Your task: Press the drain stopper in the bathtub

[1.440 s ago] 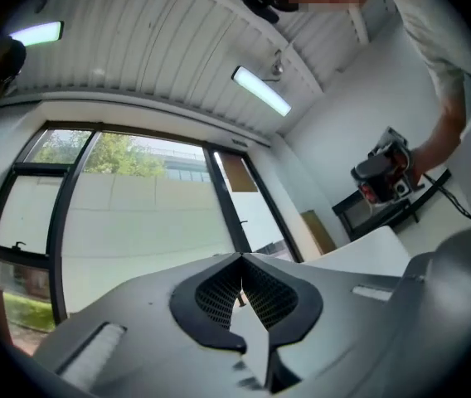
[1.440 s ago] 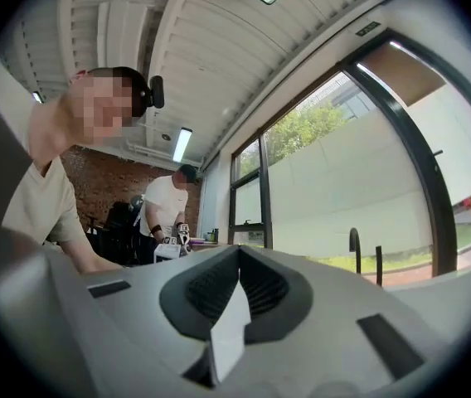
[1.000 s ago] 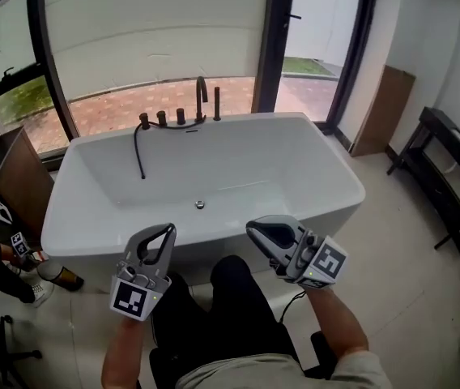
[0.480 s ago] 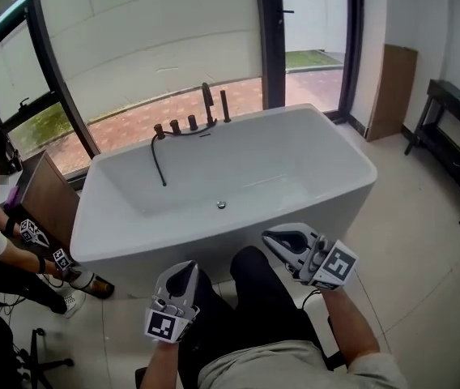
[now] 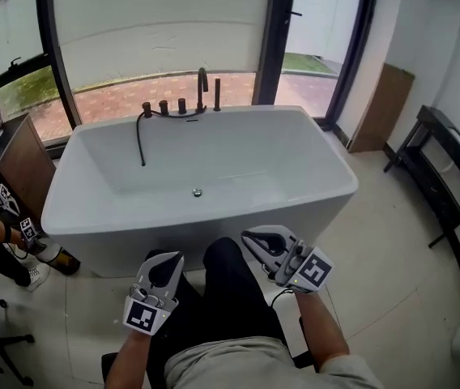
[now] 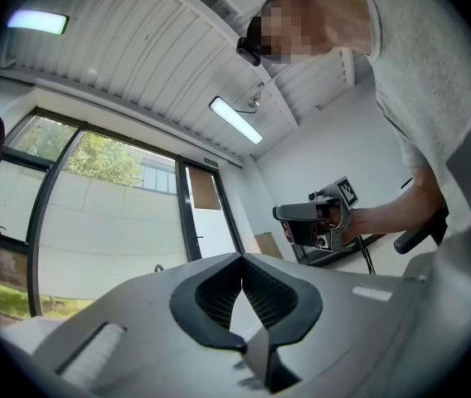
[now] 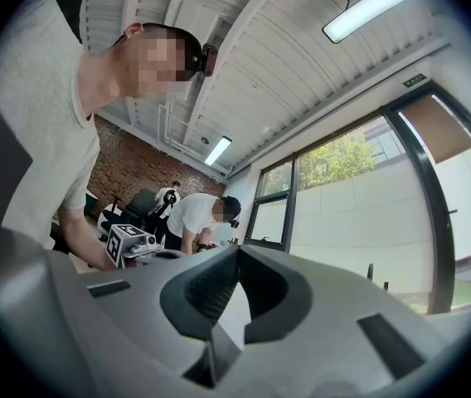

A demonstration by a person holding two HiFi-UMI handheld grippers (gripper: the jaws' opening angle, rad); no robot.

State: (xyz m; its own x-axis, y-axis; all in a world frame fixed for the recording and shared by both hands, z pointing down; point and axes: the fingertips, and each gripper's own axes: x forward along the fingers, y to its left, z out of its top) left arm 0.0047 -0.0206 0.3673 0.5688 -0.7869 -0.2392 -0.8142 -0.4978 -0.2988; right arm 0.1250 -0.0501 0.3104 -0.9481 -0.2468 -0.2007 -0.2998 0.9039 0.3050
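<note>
Looking at the bottom centre of the head view, I have the left gripper (image 5: 168,259) with its jaws pressed together on nothing. The right gripper (image 5: 250,236) beside it is likewise closed and empty. Just beyond them stands the white bathtub (image 5: 214,221). The drain stopper (image 5: 197,192) sits on its floor at mid-frame, well apart from both grippers. Dark taps (image 5: 202,87) line the far rim.

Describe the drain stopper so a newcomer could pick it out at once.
Start at the big white bathtub by the window. On its floor, near the middle, lies the drain stopper, a small round metallic disc. Unlike the dark taps and hose at the far rim, it is silvery and lies flat.
</note>
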